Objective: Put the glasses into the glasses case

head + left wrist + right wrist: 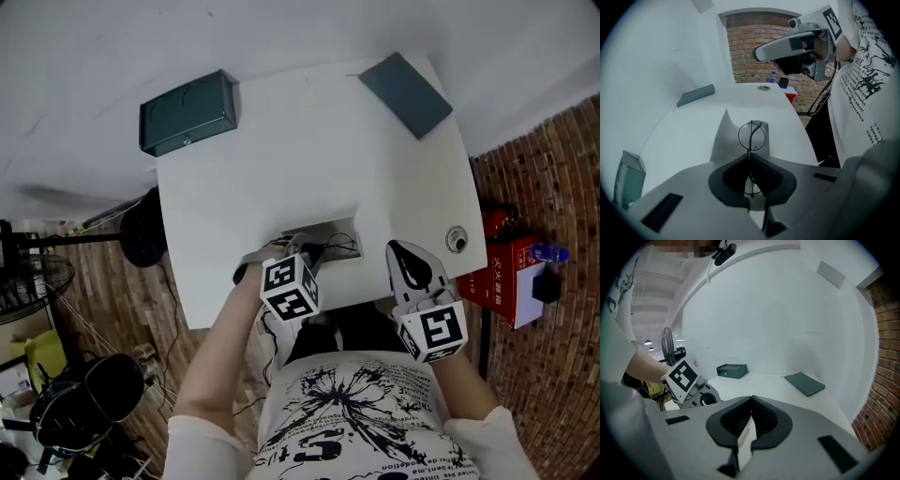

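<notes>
Thin round wire-framed glasses [751,140] hang from my left gripper [750,158], which is shut on the frame and points steeply down. Right below them lies an open white glasses case [723,140] with one flap raised. In the head view that case [343,228] sits near the front edge of the white table [281,159], with the left gripper [302,247] and the dark wire of the glasses [330,248] over it. My right gripper [400,251] hovers to the right of the case, jaws shut and empty, as its own view shows [751,400].
A dark green box [187,112] stands at the table's far left. A flat dark grey pad [405,94] lies at the far right corner. A small round metal piece [457,238] sits near the right edge. Beyond that edge are a red box [497,277] and brick floor.
</notes>
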{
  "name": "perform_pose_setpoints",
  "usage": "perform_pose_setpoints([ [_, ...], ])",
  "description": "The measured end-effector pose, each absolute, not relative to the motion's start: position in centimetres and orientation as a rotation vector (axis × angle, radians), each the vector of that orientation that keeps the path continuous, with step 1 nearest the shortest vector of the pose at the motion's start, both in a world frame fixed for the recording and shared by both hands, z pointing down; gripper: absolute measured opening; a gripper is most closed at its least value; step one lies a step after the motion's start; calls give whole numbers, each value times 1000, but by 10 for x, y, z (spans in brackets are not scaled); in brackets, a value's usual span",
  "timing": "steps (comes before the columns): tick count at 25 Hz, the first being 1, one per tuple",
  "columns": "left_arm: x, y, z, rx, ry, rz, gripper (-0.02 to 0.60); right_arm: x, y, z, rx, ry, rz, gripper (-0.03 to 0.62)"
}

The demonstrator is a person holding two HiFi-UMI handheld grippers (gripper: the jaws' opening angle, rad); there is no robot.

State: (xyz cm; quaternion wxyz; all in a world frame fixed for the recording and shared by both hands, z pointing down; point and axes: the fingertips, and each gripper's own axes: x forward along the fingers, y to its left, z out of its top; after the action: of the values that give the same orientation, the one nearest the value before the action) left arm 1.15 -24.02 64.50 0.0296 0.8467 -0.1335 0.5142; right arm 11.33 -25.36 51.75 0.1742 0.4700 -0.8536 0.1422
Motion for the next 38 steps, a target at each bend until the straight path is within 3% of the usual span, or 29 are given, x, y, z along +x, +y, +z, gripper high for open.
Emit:
perform_pose_setpoints([
  [8, 20, -229, 659, 2531, -252, 1704, 21, 110, -242, 515, 1288, -2430, 387, 12],
  [17, 21, -231, 660, 2507, -244, 1604, 28, 103, -243, 514, 1265, -2416, 370, 12],
  [25, 18, -242, 651, 2573, -361, 1525, 128, 98, -242, 513, 1254, -2393, 385, 12],
  [28, 17, -247, 643, 2587, -397, 1479, 138, 101, -242, 514, 1260, -2370, 382, 12],
  [35, 12, -251, 606, 2622, -522, 1306, 103, 94, -247, 498, 1252, -2394, 330, 12],
  [38, 9, -248, 583, 2643, -618, 1224, 30, 98, -252, 483, 1265, -2407, 258, 12],
])
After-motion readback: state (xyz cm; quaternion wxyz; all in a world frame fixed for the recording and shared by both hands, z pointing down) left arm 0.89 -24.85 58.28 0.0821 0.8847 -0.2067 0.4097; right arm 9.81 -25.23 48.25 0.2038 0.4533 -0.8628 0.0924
